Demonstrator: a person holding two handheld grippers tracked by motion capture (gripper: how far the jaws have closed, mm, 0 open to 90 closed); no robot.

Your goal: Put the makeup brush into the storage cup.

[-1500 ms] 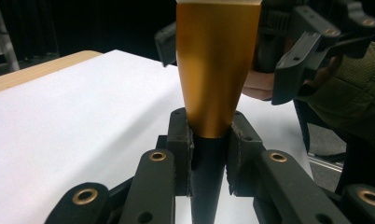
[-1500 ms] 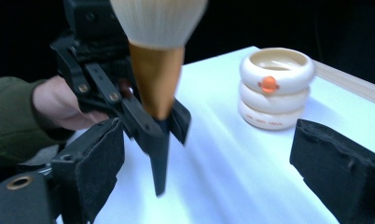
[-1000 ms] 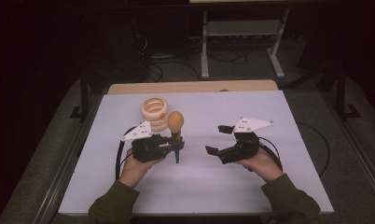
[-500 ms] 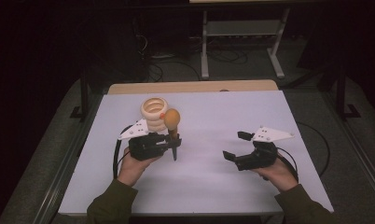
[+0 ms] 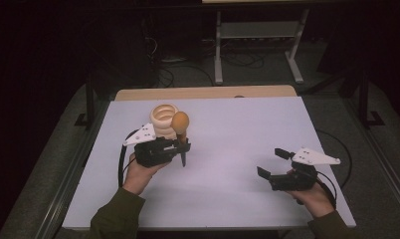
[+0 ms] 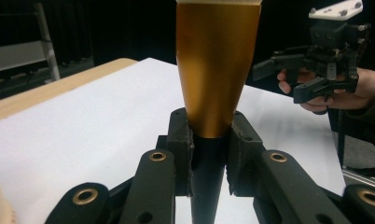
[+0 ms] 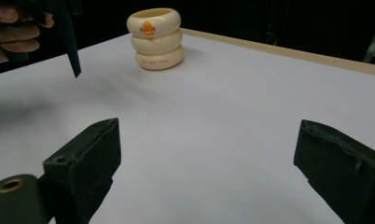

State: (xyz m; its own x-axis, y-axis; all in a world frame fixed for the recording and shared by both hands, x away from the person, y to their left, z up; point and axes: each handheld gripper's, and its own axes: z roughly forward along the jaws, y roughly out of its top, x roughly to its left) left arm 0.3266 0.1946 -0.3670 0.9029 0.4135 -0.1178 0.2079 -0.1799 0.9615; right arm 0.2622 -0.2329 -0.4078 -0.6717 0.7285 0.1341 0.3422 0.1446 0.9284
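One cone-shaped piece (image 6: 217, 65), amber-gold above and black toward its tapering point, stands upright in the left gripper (image 5: 180, 148), whose two jaws are pressed against it from both sides where the gold meets the black. In the high view its rounded orange-brown top (image 5: 180, 120) rises above the gripper and its dark tip points down at the table, seemingly just clear of the surface, though the angle makes that hard to judge. The right gripper view shows that dark tip (image 7: 70, 42) hanging above the white surface beside the fingers of the left hand.

Just behind the held piece stands one cream-coloured stack (image 5: 163, 119) of three rounded rings, one on another, hollow at the top. The right gripper view shows an orange mark on the top ring (image 7: 153, 20) and faint lettering on the bottom one.

There are two grippers, each in one hand. The right gripper (image 5: 273, 163) is well apart from the stack, near the table's near right corner, its jaws spread wide with nothing between them; the left gripper view shows it (image 6: 288, 70) lifted in the right hand.

The table (image 5: 238, 129) has a plain white top with a strip of pale wood along its far edge. Beyond it the room is dark, with a grey floor, loose cables and a light metal stand (image 5: 257, 40).
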